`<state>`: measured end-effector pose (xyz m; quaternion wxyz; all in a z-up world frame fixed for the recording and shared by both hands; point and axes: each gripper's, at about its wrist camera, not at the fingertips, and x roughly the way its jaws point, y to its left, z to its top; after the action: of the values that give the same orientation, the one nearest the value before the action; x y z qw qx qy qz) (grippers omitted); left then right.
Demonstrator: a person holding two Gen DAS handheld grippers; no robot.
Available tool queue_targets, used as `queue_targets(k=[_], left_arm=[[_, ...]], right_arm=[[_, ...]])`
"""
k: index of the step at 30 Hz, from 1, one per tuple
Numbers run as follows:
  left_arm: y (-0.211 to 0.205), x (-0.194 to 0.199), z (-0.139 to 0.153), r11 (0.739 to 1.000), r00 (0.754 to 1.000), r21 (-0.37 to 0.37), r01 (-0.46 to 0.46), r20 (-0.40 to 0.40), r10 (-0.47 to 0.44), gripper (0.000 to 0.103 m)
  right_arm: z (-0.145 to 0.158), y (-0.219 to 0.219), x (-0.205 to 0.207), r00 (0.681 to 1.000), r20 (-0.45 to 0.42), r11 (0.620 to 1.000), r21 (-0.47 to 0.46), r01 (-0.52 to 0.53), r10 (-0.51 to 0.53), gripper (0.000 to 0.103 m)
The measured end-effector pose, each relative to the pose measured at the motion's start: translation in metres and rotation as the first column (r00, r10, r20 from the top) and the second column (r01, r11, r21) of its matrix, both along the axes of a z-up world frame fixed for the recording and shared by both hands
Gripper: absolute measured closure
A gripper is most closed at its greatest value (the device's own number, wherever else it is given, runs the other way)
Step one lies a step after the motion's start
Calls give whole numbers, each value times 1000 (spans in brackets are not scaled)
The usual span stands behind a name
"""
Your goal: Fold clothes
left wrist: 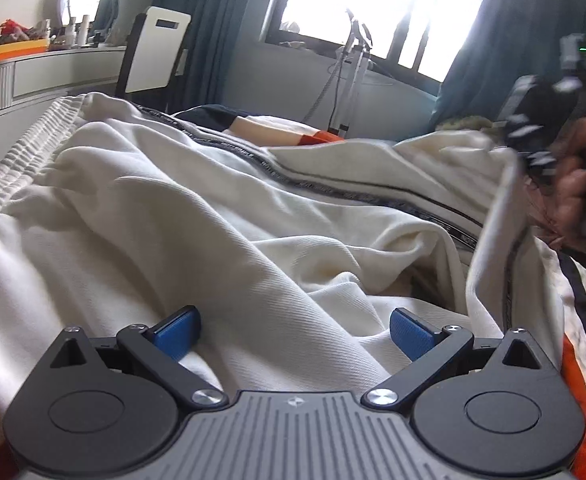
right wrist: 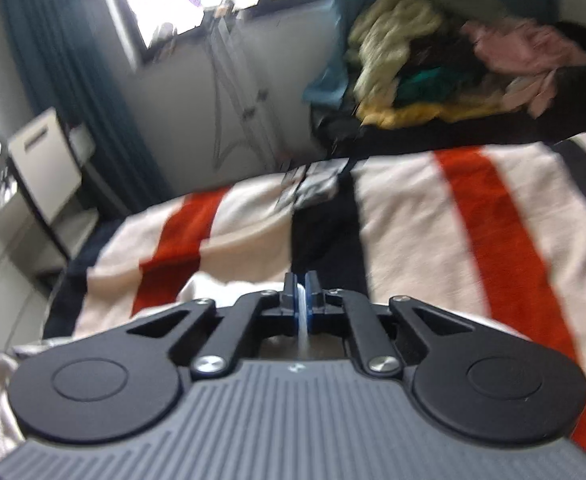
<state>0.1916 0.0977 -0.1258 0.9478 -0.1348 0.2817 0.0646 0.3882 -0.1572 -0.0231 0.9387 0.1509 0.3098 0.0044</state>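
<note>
Loosely, clothes pile (right wrist: 445, 68) on bed (right wrist: 513, 216) (no basket).

The cream garment (left wrist: 197, 208) carries a dark grey printed band along its seam. Under it, the blanket (right wrist: 433, 216) shows cream, orange-red and black stripes. Both grippers have blue pads (left wrist: 409, 336). Curtains (left wrist: 209, 20) are teal.

The cream garment (left wrist: 221, 216) is matt woven cloth with a fine diagonal rib and a gathered elastic waistband (left wrist: 21, 148). The striped blanket (right wrist: 473, 216) is soft, matt cloth. Gripper fingertips (left wrist: 411, 338) carry textured blue pads on matt black plastic links with bright metal screws.
</note>
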Motion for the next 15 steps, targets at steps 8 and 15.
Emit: queue_targets(k=[8,15], left_arm=[[-8,-23,15,999,1000,38,4,18,-5,1],[-21,-50,30,995,997,86,49,60,-54,1]], right_arm=[[29,-89,-113,974,108,978,84,189,-198,97],[-3,-155,-219,954,65,945,168,279,-293,97]])
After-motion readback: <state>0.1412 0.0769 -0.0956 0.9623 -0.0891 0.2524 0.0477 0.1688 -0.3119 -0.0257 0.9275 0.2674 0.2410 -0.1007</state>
